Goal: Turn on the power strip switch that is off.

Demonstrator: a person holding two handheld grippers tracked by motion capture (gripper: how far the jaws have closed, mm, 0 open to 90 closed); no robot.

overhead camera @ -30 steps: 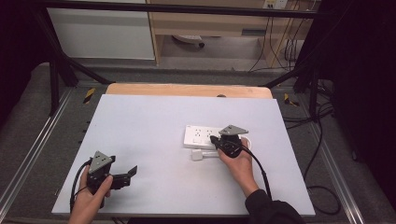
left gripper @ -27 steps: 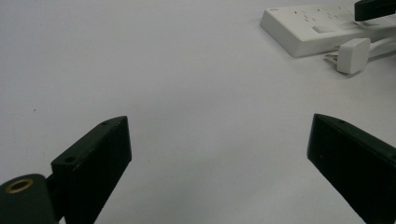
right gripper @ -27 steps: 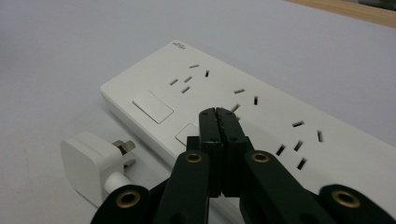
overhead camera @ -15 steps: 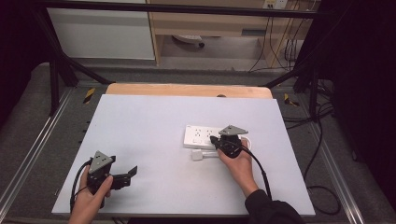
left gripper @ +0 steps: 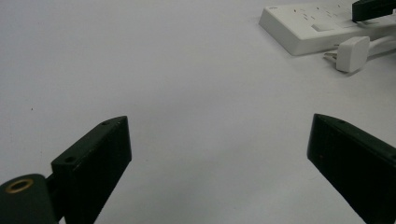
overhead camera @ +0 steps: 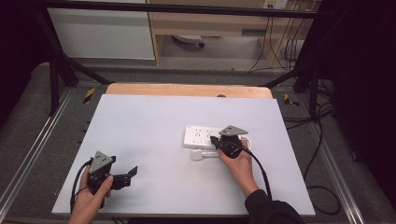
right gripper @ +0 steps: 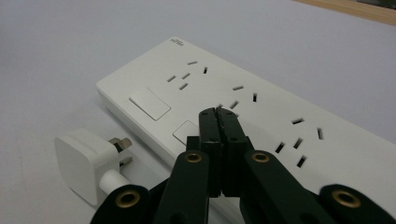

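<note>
White power strip [right gripper: 261,107] under closed right tongs [right gripper: 218,112], plug [right gripper: 86,165] beside

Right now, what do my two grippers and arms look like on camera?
Both grippers are black, each topped by a grey three-cornered plate and trailing a black cable. The left gripper has flat, blocky black jaws with small screw holes and a brass-coloured fitting near the base. The right gripper has narrow black jaws on linkage arms with brass-coloured pivots. The right arm wears a dark sleeve; the left forearm is bare.
</note>
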